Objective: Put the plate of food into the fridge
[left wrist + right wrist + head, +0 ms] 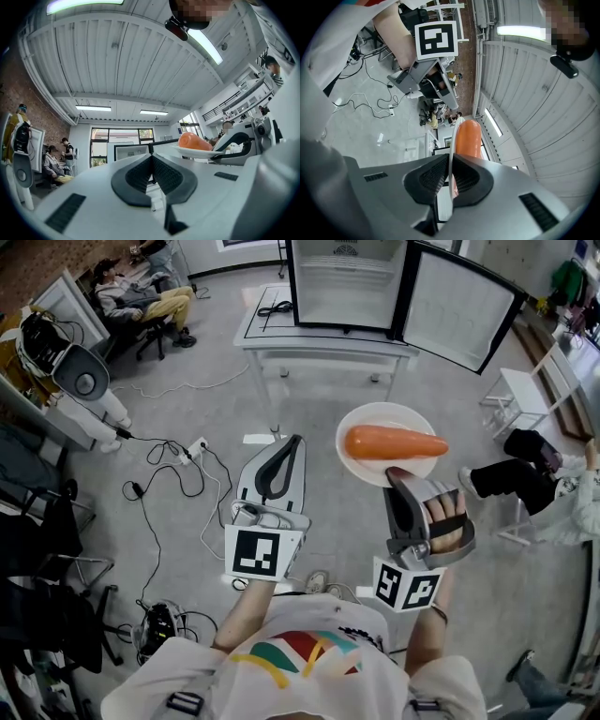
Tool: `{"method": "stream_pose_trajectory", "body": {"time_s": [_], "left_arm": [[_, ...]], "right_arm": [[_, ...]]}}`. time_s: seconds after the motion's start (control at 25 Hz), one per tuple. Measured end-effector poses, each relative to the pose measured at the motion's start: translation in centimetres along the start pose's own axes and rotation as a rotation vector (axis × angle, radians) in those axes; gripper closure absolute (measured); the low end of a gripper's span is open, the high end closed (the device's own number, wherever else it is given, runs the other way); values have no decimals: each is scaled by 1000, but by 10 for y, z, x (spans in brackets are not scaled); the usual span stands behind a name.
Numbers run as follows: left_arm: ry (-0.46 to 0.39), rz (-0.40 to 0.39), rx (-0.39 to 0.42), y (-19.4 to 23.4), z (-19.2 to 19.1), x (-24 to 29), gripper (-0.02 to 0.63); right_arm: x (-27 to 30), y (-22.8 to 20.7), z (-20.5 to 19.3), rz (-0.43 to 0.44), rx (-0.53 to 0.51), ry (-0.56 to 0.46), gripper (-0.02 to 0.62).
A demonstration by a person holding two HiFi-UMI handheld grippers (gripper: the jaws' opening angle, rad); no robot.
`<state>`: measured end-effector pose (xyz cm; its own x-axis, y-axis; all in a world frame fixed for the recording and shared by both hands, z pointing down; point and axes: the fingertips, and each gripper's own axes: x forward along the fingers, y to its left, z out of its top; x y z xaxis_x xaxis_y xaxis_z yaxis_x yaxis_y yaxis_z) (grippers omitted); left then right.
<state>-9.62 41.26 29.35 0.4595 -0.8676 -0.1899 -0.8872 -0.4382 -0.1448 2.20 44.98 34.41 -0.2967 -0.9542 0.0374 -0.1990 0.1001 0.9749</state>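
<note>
In the head view the right gripper (398,479) grips the white plate (380,413) by its near rim, at 6 o'clock on the plate. This leaves the far side free to go into the fridge first. The carrot (394,442) lies across the middle of the plate, which looks level, probably so that the food does not roll. The fridge (347,287) stands on a low white table (328,345) at 12 o'clock. Its door (459,307) is swung wide to 1 o'clock, so the way in is open. The plate hangs in the air well short of the fridge, so the carry looks about half done. The left gripper (292,444) is at 9 o'clock from the plate, apart from it and carrying nothing.

In the left gripper view the two jaws are pressed together with nothing between them. This hand seems to be held in reserve. The plate (199,152) and carrot (193,141) show at 3 o'clock, seen edge-on in the other gripper's hold.

In the right gripper view the jaws are clamped on the thin plate rim (452,143), which runs straight up between the pads. The carrot (468,136) rises just beyond them toward 12 o'clock. Only the rim is held, so the writer judges that a tilt could let the plate pivot or the carrot slide off
</note>
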Motion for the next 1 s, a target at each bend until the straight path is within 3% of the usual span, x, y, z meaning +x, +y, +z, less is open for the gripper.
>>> {"method": "stream_pose_trajectory", "body": {"time_s": [0.52,1.0], "left_arm": [[8,18,-11,62,-17,-13,598],[17,24,-23,89,-29,-11,598]], "right_arm": [[29,12,31,20,-42,48,575],[51,14,44,31,-45,51,575]]}}
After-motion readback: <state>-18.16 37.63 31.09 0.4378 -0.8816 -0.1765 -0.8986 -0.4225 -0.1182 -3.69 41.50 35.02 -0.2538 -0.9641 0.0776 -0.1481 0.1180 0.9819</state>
